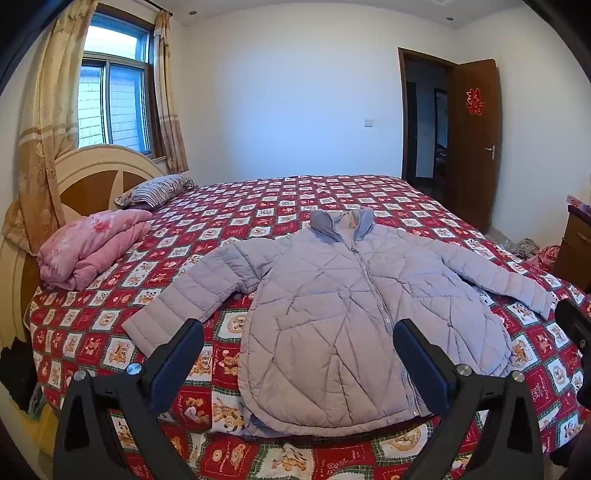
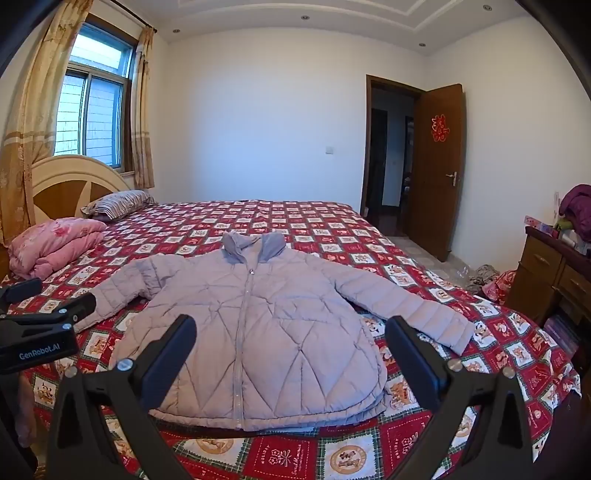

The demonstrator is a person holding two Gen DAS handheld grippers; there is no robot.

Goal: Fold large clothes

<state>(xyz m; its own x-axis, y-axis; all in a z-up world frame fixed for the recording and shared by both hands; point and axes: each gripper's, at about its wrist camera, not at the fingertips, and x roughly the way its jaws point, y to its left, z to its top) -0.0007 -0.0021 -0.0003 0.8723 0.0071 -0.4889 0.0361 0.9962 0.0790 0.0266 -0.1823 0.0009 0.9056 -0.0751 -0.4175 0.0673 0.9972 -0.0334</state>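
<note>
White walls (image 2: 258, 110), recessed ceiling lights (image 2: 304, 17). Curtained window (image 1: 110, 103) at left, daylight. Bed with red patchwork cover (image 2: 314, 229), arched headboard (image 1: 99, 173). Brown door (image 2: 439, 166) open. Wooden dresser (image 2: 546, 269) at right.

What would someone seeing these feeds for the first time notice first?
The pale lilac quilted jacket lies spread flat, zipped, with both sleeves out, in the middle of the bed's red checked bedspread. A folded pink quilt sits near the headboard, beside a striped pillow. Both the left claw and the right claw stand open above the jacket's hem, holding nothing.
</note>
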